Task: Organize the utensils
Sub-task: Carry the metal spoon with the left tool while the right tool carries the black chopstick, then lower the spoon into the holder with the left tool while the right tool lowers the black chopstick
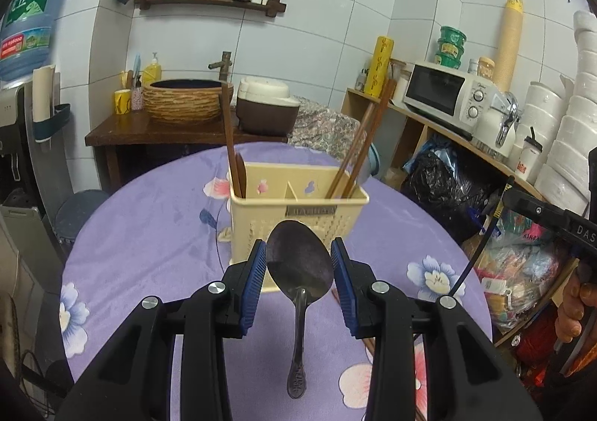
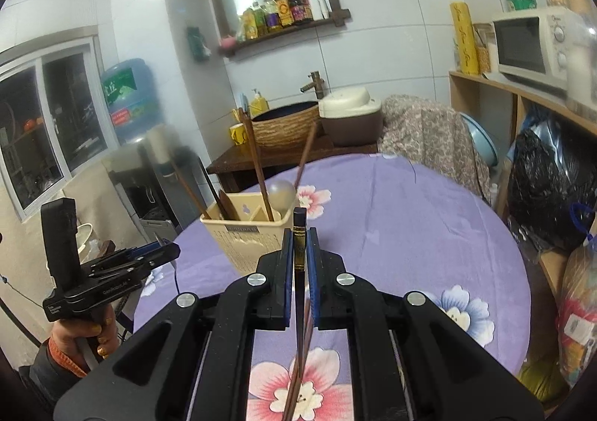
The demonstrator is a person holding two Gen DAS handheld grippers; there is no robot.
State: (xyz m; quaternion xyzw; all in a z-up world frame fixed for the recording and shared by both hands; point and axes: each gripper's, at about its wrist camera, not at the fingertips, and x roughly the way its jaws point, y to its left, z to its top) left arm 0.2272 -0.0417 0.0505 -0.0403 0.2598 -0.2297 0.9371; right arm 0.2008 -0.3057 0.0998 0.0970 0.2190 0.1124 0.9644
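Observation:
A cream utensil holder [image 1: 298, 214] stands on the purple flowered tablecloth [image 1: 149, 234], with brown chopsticks [image 1: 358, 144] in its right compartment and more chopsticks [image 1: 230, 144] in its left. My left gripper [image 1: 298, 264] has its jaws around the bowl of a metal spoon [image 1: 298, 264], whose handle points back toward the camera. In the right wrist view, my right gripper [image 2: 299, 245] is shut on dark chopsticks [image 2: 299, 234] with a gold band, just right of the holder [image 2: 246, 234]. A spoon [image 2: 281, 193] stands in the holder. The left gripper [image 2: 149, 256] shows at the left.
A round table holds everything. Behind it stand a dark wooden counter [image 1: 123, 130] with a woven basin [image 1: 186, 100] and a rice cooker [image 1: 266, 107]. A shelf with a microwave [image 1: 444, 92] and bags runs along the right. A water dispenser [image 1: 26, 25] stands at the left.

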